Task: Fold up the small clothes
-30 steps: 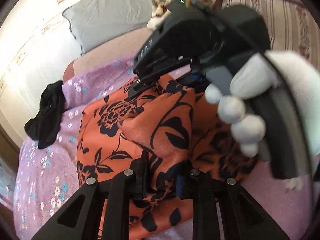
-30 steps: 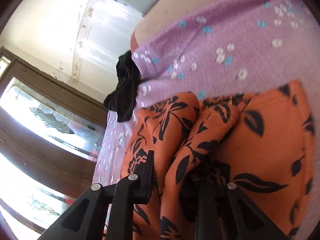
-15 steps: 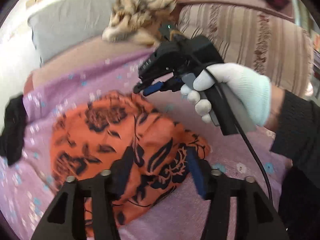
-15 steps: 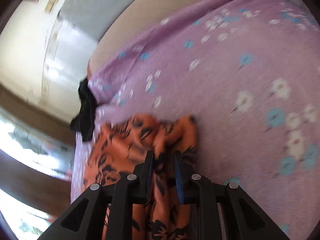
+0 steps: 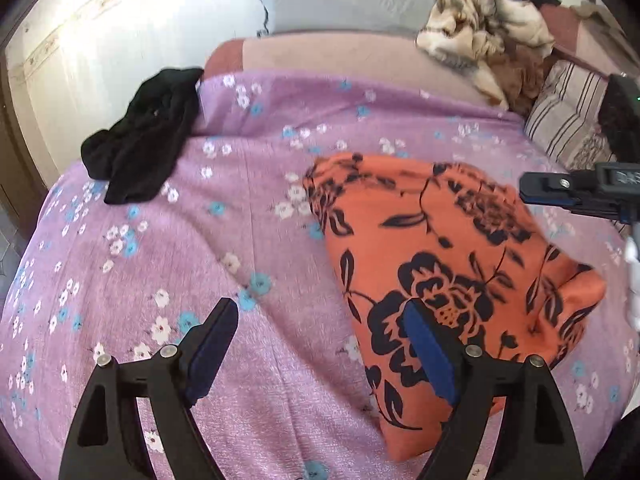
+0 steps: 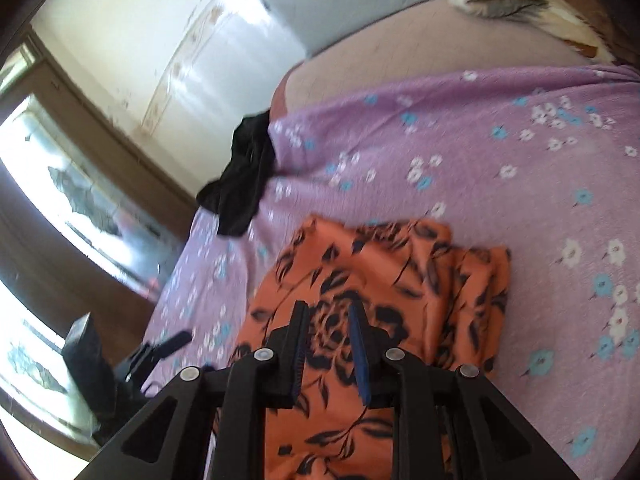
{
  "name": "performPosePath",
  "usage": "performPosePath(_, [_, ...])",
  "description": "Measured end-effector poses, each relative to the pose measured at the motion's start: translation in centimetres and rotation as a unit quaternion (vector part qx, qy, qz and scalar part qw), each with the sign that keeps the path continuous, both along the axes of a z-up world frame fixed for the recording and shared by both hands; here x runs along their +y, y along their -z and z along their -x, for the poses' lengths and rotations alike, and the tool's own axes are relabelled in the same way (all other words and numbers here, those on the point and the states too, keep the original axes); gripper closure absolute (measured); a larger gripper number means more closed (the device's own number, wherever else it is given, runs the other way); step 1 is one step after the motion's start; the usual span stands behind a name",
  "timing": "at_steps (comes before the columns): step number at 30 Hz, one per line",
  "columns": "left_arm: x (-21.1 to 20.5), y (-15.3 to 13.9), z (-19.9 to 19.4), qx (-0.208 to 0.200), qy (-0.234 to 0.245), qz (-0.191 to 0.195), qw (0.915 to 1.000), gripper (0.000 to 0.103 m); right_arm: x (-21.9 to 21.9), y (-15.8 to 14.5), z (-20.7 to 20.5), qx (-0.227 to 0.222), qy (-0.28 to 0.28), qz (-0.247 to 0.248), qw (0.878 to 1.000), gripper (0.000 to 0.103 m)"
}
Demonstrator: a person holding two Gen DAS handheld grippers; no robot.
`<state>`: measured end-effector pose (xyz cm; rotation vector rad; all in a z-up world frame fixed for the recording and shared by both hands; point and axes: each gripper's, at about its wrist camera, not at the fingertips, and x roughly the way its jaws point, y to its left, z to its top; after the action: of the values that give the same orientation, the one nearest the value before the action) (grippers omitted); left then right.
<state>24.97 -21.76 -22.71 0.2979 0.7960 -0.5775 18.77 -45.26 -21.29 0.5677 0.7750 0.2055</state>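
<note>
Both grippers have let go of the orange flowered cloth (image 5: 448,256), which now lies folded on the purple bedspread (image 5: 160,264). Left gripper (image 5: 320,344) gapes wide; right gripper (image 6: 328,344) hovers slightly parted, holding nothing. Judged from here, pressing the bulging fold flat before fetching the black garment (image 5: 144,148) would serve best.

Both tools (image 5: 320,320) (image 6: 326,316) agape, empty.

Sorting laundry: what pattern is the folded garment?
Orange with black flowers; clearest in left wrist view.
</note>
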Motion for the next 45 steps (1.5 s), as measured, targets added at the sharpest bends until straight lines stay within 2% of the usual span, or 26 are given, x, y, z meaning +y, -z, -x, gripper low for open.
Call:
performPosePath(2, [-0.3, 0.2, 1.0, -0.015, 0.006, -0.018, 0.9997, 0.018, 1.2, 1.2, 1.0, 0.039, -0.022, 0.016, 0.999, 0.080])
performPosePath(4, [-1.0, 0.6, 1.5, -0.035, 0.013, -0.037, 0.9986, 0.018, 2.6, 3.4, 2.1, 0.102, -0.040, 0.039, 0.993, 0.079])
performPosePath(5, [-1.2, 0.9, 1.6, -0.027, 0.018, -0.043, 0.9986, 0.018, 3.1, 4.7, 2.9, 0.132, -0.037, 0.060, 0.989, 0.081])
performPosePath(6, [-1.4, 1.5, 1.6, 0.000, 0.029, -0.045, 0.9986, 0.018, 3.9, 5.9, 4.1, 0.151, -0.038, 0.084, 0.984, 0.081])
performPosePath(8, [-1.0, 2.4, 2.4, 0.053, 0.059, -0.042, 0.9959, 0.018, 5.2, 6.9, 6.2, 0.139, -0.035, 0.111, 0.983, 0.081])
performPosePath(9, [-1.2, 3.1, 2.5, 0.065, 0.066, -0.047, 0.9946, 0.017, 5.5, 7.0, 7.0, 0.140, -0.028, 0.117, 0.983, 0.081])
performPosePath(11, [-1.4, 3.1, 2.8, 0.052, 0.064, -0.050, 0.9953, 0.016, 5.7, 7.0, 8.1, 0.151, -0.024, 0.117, 0.981, 0.082])
performPosePath(14, [-1.1, 3.0, 2.7, 0.053, 0.067, -0.042, 0.9954, 0.016, 4.7, 6.2, 8.7, 0.154, -0.025, 0.097, 0.983, 0.083])
performPosePath(17, [-1.0, 3.2, 2.6, 0.060, 0.065, -0.035, 0.9955, 0.016, 2.0, 3.0, 7.4, 0.110, 0.023, 0.074, 0.991, 0.081])
performPosePath(20, [-1.4, 3.4, 2.4, 0.062, 0.068, -0.034, 0.9952, 0.016, 0.1, 0.7, 3.4, 0.085, 0.068, 0.100, 0.989, 0.081])
performPosePath(23, [-1.8, 3.4, 2.4, 0.061, 0.072, -0.035, 0.9949, 0.016, -0.7, 0.1, -1.4, 0.066, 0.083, 0.111, 0.988, 0.080])
performPosePath(25, [-1.9, 3.5, 2.4, 0.059, 0.074, -0.037, 0.9949, 0.015, -1.2, 1.1, -4.4, 0.066, 0.097, 0.127, 0.985, 0.080])
performPosePath(26, [-1.9, 3.6, 2.4, 0.058, 0.075, -0.037, 0.9948, 0.014, -1.4, 2.2, -5.8, 0.081, 0.102, 0.131, 0.983, 0.080])
performPosePath(28, [-1.9, 3.6, 2.5, 0.062, 0.081, -0.036, 0.9941, 0.014, -2.8, 6.3, -7.4, 0.127, 0.103, 0.124, 0.979, 0.083])
performPosePath(30, [-2.1, 3.9, 2.2, 0.068, 0.083, -0.037, 0.9935, 0.013, -4.2, 6.5, -6.8, 0.093, 0.109, 0.079, 0.987, 0.084])
performPosePath(32, [-2.1, 3.8, 2.0, 0.070, 0.086, -0.038, 0.9931, 0.011, -5.0, 6.0, -5.7, 0.096, 0.128, 0.042, 0.986, 0.084])
performPosePath(35, [-1.7, 3.2, 1.8, 0.073, 0.093, -0.035, 0.9924, 0.011, -4.1, 3.9, -3.0, 0.079, 0.133, 0.071, 0.985, 0.084])
performPosePath(36, [-1.4, 2.8, 1.7, 0.073, 0.091, -0.029, 0.9927, 0.011, -3.5, 3.3, -1.8, 0.071, 0.138, 0.076, 0.985, 0.080])
performPosePath(39, [0.0, 1.0, 1.4, 0.055, 0.074, 0.009, 0.9957, 0.011, -2.2, 1.3, 2.0, 0.032, 0.121, 0.046, 0.991, 0.080])
performPosePath(41, [0.5, 0.5, 1.1, 0.049, 0.055, 0.029, 0.9969, 0.011, -0.7, 0.4, 4.1, 0.017, 0.107, 0.049, 0.993, 0.080])
performPosePath(43, [0.3, 1.4, 0.7, 0.068, 0.044, 0.031, 0.9963, 0.012, 1.1, 1.5, 4.9, 0.032, 0.098, 0.062, 0.993, 0.080])
performPosePath(45, [-1.0, 3.6, 1.0, 0.088, 0.047, -0.015, 0.9948, 0.011, 1.9, 4.9, 4.5, 0.087, 0.087, 0.063, 0.990, 0.078])
